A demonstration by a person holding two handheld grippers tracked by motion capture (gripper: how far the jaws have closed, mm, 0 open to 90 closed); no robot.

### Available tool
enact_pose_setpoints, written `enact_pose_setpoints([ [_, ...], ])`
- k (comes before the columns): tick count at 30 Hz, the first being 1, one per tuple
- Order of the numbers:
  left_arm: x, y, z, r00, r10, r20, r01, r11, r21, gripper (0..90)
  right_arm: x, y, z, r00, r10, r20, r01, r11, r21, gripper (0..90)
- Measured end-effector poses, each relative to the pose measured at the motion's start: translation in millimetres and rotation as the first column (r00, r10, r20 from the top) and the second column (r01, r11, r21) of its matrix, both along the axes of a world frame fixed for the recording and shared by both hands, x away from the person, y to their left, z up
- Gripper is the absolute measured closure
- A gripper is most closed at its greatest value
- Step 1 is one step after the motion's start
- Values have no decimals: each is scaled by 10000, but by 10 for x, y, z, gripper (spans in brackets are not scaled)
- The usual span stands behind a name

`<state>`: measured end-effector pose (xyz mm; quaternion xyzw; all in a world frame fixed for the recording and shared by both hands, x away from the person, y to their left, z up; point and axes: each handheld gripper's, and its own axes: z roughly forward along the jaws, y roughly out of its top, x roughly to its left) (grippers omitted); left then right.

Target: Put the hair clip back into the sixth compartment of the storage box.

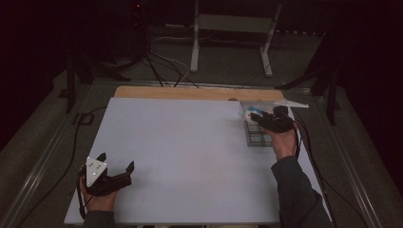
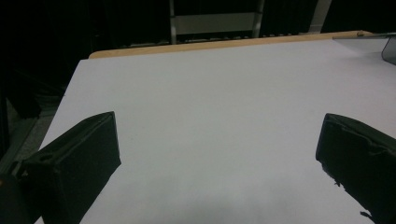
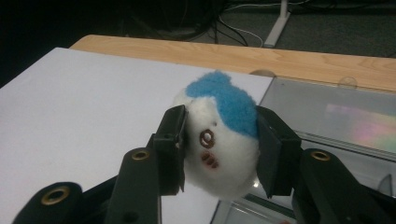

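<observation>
Tongs first, nearest the person: left black two-jaw tongs [image 1: 115, 163] resting low on the white counter [image 1: 190, 156] near its front left corner, jaws spread wide with nothing between them, well apart from the work and no hazard unless dragged across the sheet. Farther out, toward the far right corner, right black two-jaw tongs [image 3: 219, 144] closed on a small soft white plush toy with a blue fuzzy patch and a stitched brown face [image 3: 219, 140], one pad at each flank, body bulging between and below the pads. Held just above the near edge of a clear plastic compartment box [image 3: 336, 121], open lid lying flat behind it toward the wooden strip of the counter's far edge. Main risk, by judgement: springy, round stuffing squeezed near its middle, so liable to squirt out of the pads or roll if the grip eases early. Likely then to land on the counter beside the box or across a divider instead of inside a cell. Second risk: jaw tips or cable catching the light box wall and shoving it. Which cell lies beneath cannot be told.
</observation>
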<state>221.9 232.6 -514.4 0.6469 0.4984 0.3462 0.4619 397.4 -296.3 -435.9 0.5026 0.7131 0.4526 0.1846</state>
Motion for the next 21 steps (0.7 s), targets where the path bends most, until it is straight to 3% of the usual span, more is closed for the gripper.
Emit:
enact_pose_setpoints([
  [21, 4, -8, -4, 10000, 7, -3, -7, 10000, 17, 7, 14, -275, -9, 9984, -550, -158, 547, 9983, -216, 581],
])
